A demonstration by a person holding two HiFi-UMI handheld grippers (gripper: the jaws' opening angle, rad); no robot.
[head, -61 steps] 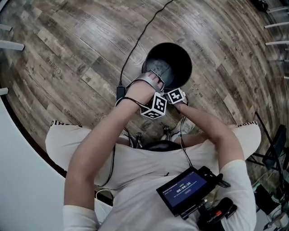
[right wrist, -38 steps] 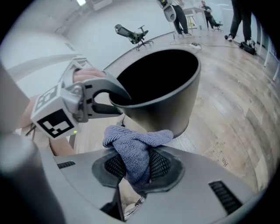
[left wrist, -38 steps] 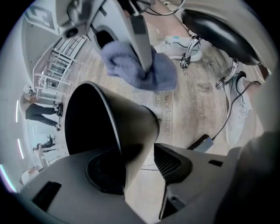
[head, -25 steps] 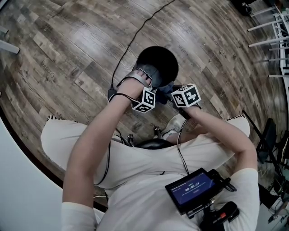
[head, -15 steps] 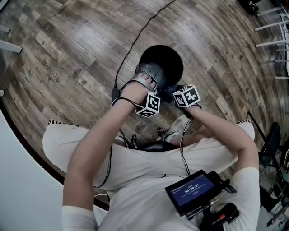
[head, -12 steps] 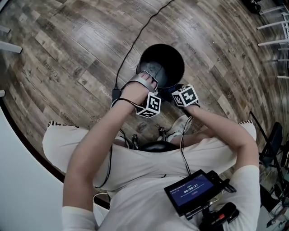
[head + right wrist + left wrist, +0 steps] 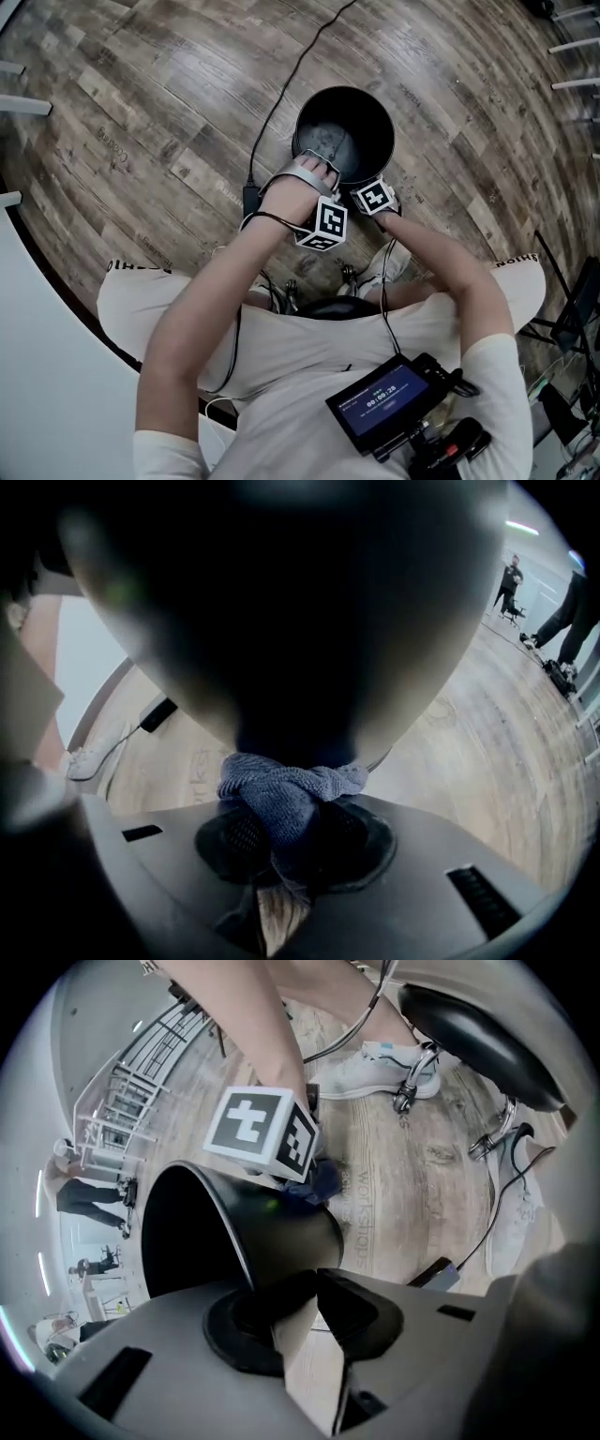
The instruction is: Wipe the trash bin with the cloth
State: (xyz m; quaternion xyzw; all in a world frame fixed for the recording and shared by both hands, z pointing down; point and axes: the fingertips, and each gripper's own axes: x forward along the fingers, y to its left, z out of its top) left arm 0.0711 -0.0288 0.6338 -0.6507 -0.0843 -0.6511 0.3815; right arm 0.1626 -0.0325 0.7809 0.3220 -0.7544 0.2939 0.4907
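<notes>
The trash bin (image 7: 373, 108) is a round black pail with a dull sheen, standing mouth up on the wood floor (image 7: 169, 84). At seven o'clock its rim is pinched between the fingers of the left gripper (image 7: 314, 1302). The cloth (image 7: 281, 794), a bunched blue-grey knit, is clamped in the right gripper (image 7: 286, 844) and touches the bin's outer wall near five o'clock.

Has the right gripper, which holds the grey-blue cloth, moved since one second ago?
Yes. The right gripper has sunk beside the near outer wall of the round black trash bin, with the grey-blue knitted cloth between its jaws.
</notes>
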